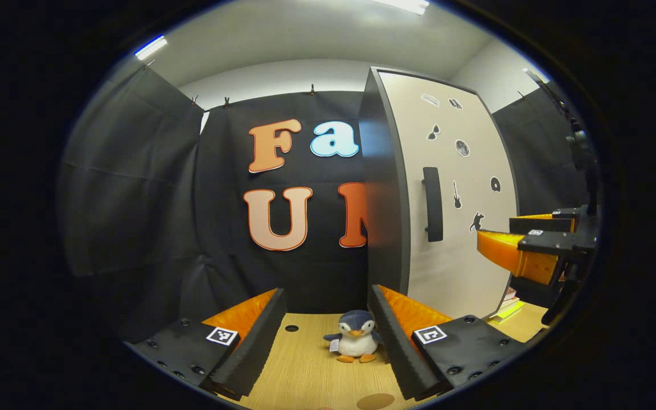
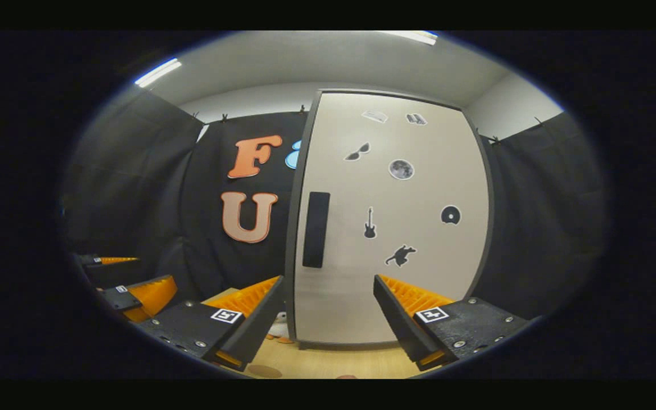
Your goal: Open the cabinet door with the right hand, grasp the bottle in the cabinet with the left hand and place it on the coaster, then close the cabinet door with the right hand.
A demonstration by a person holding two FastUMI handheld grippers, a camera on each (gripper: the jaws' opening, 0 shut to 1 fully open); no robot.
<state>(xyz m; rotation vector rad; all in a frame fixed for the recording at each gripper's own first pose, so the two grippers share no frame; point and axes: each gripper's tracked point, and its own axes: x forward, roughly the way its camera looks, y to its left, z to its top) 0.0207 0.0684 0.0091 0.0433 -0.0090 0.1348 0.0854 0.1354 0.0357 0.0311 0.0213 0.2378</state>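
Right gripper view: cabinet door point(image 2: 390, 228) closed, bottle presumably behind it | right gripper point(image 2: 328, 319) wide, empty, near door, just right of handle point(image 2: 315, 229) | left gripper point(image 1: 328, 336) wide, empty, left of door | step: open door | next: right fingers onto handle, pull

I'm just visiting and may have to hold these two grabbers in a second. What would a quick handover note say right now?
Left gripper: jaws open, holding nothing, low over the table, a toy penguin ahead of it.
Right gripper: jaws open, holding nothing, facing the door, apart from its handle.
Cabinet: door shut. The bottle cannot be seen behind it.
A brown disc at the table's near edge may be the coaster; I can't be sure.
Done: nothing yet.
Left: right opens the door, left takes the bottle to the coaster, right shuts the door.
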